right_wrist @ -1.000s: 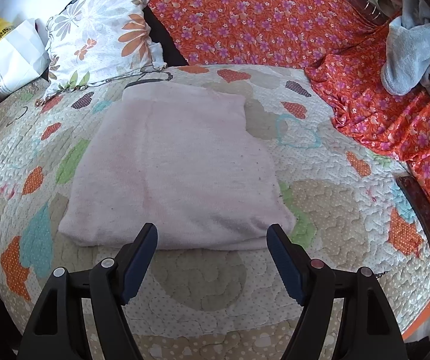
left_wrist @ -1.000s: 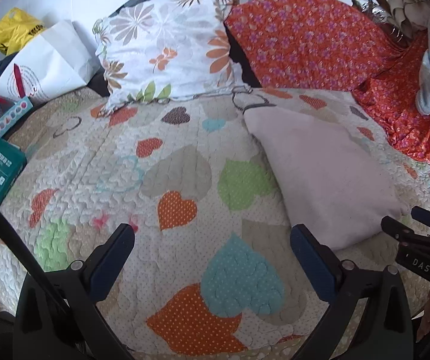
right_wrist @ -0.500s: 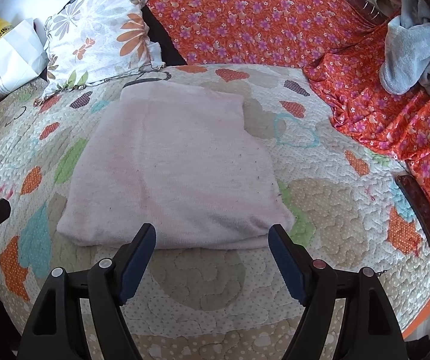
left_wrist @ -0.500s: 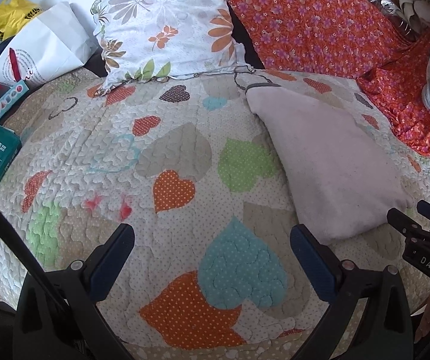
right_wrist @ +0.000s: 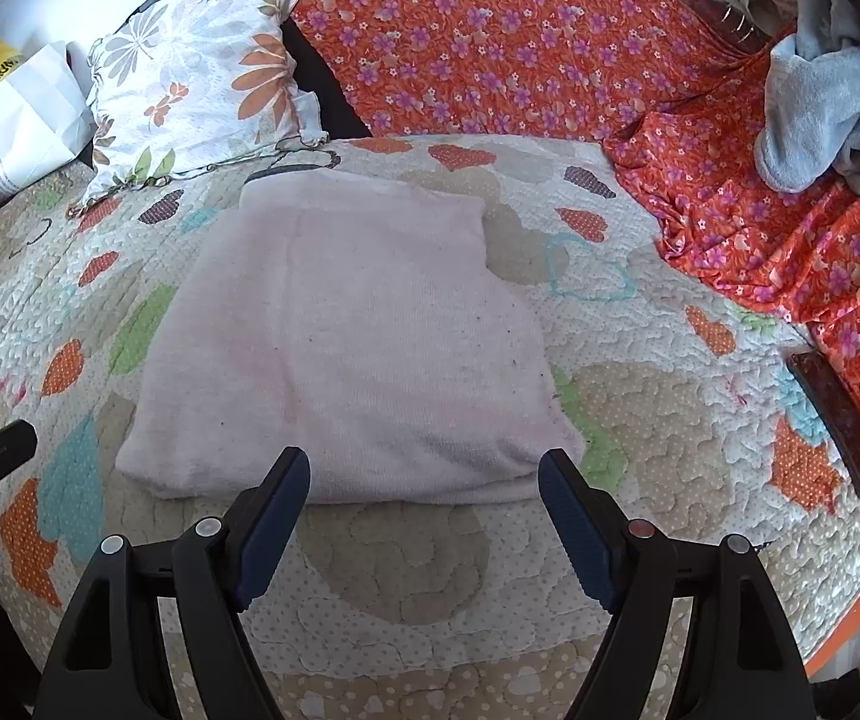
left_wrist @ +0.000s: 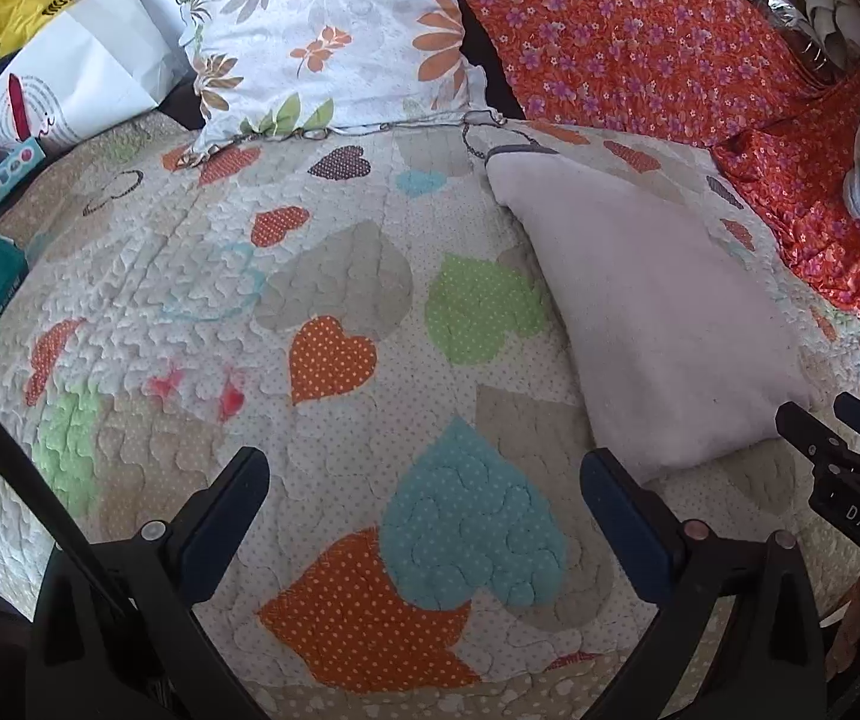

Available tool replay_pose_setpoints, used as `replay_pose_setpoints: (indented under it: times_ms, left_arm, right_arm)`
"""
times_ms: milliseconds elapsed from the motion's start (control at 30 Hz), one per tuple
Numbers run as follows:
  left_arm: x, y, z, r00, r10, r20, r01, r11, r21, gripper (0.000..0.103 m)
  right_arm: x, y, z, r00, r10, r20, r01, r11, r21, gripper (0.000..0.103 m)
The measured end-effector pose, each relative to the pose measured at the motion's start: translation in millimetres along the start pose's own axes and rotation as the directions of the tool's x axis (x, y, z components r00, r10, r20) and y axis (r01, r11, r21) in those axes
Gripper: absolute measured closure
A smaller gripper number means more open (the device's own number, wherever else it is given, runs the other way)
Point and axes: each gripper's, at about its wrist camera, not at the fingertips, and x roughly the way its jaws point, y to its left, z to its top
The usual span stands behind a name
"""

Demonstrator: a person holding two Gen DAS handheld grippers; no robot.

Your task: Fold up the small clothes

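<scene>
The folded pink garment [right_wrist: 340, 348] lies just ahead of the spread, empty right claw [right_wrist: 424, 510], nearer than the spread left claw [left_wrist: 424, 516].

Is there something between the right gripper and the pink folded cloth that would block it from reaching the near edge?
Nothing visible blocks it. The right gripper is open, and only bare heart-pattern quilt lies between its fingers and the near edge of the pink folded cloth. The dark phone lies far off to the side.
</scene>
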Motion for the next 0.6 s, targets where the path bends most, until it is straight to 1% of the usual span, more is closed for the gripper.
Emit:
replay_pose_setpoints:
  times_ms: [267,400,500,600]
  left_arm:
    - [6.5,0.8,-1.1,0.999,-0.01,-0.033,0.009,1.0,-0.009,0.0]
    - [9.1,-0.4,-2.6,0.999,0.002,-0.038,-0.002,1.0,-0.002,0.0]
    - [12.4,-1.1,-1.8,0.998,-0.019,-0.057,0.018,1.0,-0.006,0.0]
    - [12.7,-2.7,-0.8,0.998,-0.033,-0.059,0.032,0.999,-0.013,0.0]
  right_arm:
    - [-1.1,-0.6,1.0,1.0,0.0,0.009,0.0,1.0,0.001,0.02]
    - [-0.8,-1.4,1.2,1.0,0.002,0.007,-0.002,1.0,0.005,0.019]
    - [3.1,-0.4,-0.5,1.0,-0.018,0.008,0.018,1.0,-0.008,0.018]
    - [4.3,-2.2,-2.1,0.999,-0.048,0.022,0.048,0.999,-0.005,0.018]
